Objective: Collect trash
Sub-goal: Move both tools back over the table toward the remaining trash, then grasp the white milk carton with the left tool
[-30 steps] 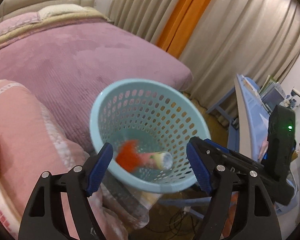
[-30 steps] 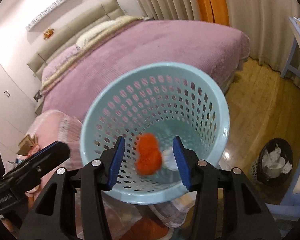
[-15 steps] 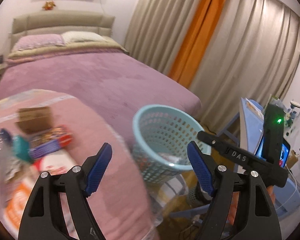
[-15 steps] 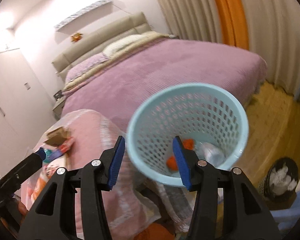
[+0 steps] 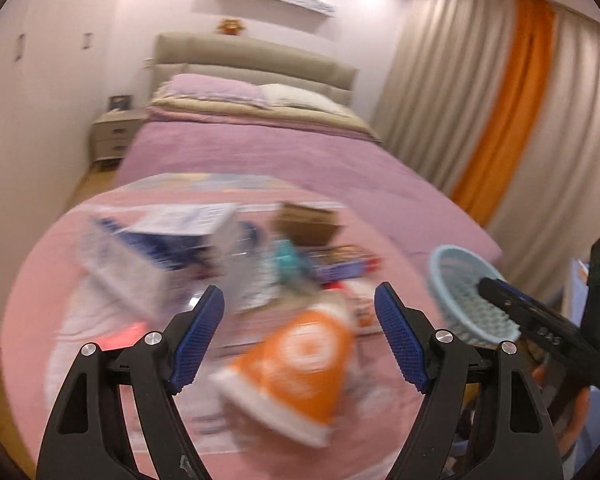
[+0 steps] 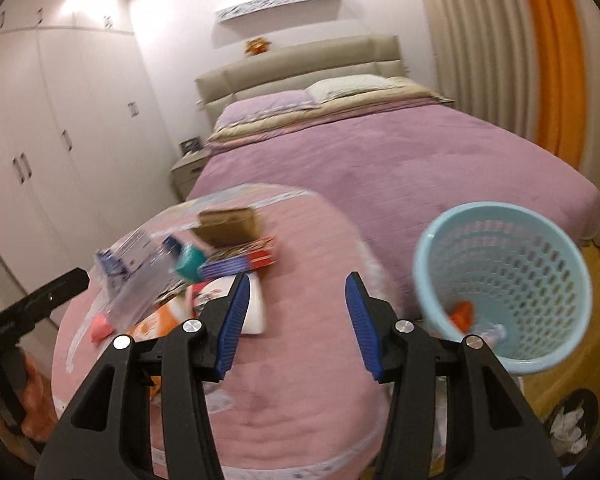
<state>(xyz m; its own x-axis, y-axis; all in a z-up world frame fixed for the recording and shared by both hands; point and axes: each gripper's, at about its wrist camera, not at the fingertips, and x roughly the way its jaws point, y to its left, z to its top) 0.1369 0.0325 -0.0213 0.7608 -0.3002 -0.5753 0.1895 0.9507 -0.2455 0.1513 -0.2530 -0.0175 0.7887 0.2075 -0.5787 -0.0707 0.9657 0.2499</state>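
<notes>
1. Left wrist view: the left claw [image 5: 300, 336] stands wide open and empty above a blurred heap of trash [image 5: 260, 264] on the pink-covered table [image 5: 52, 280]; an orange packet [image 5: 300, 364] lies just below its fingertips.
2. Right wrist view: the right claw [image 6: 294, 320] is partly open, holding nothing, over bare pink cover.
3. The pale blue basket [image 6: 540, 280] stands beside the table on the right, with an orange scrap [image 6: 462, 314] inside.

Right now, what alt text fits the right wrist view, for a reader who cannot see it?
The right gripper hangs open and empty above a pink-covered surface strewn with blurred packaging, a cardboard box among it. A pale blue perforated basket stands to the right, an orange scrap inside; a purple bed lies behind.
</notes>
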